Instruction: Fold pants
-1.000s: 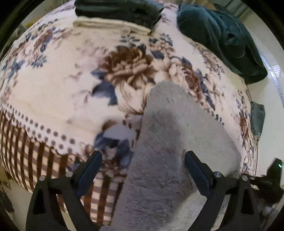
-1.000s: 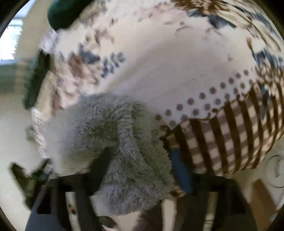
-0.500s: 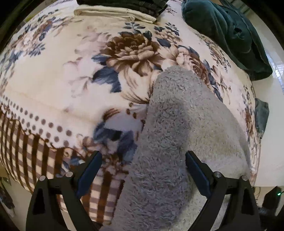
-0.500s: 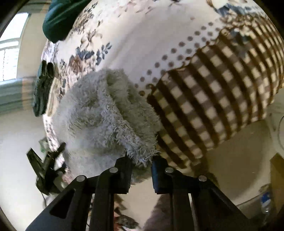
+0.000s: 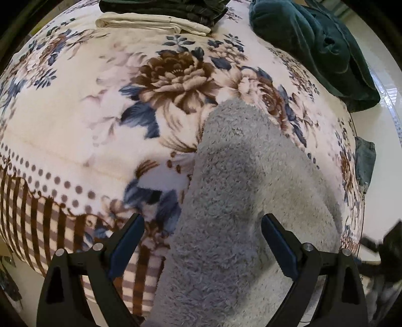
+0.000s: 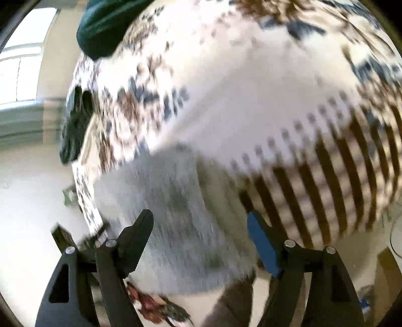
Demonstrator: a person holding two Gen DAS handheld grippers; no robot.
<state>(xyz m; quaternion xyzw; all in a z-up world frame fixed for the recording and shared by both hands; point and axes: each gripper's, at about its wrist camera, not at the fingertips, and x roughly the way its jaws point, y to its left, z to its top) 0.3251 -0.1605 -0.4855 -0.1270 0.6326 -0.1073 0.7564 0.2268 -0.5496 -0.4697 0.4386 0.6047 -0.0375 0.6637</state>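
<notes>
The grey fleece pants [image 5: 241, 201] lie on the floral blanket [image 5: 75, 120], running from the near edge toward the middle. My left gripper [image 5: 201, 241] is open, its fingers on either side of the pants' near end, holding nothing. In the blurred right wrist view the pants [image 6: 176, 213] lie at the bed's edge and my right gripper [image 6: 201, 241] is open just over them, holding nothing.
Folded dark and cream clothes [image 5: 155, 17] are stacked at the far side of the bed. A dark green garment [image 5: 314, 45] lies at the far right. A small blue-grey cloth [image 5: 364, 161] hangs at the right edge. The blanket's checked border [image 6: 326, 181] drops off the bed side.
My right gripper was shut on the pants' edge half a second ago and has let go and opened. The left gripper stayed open and shifted only slightly.
</notes>
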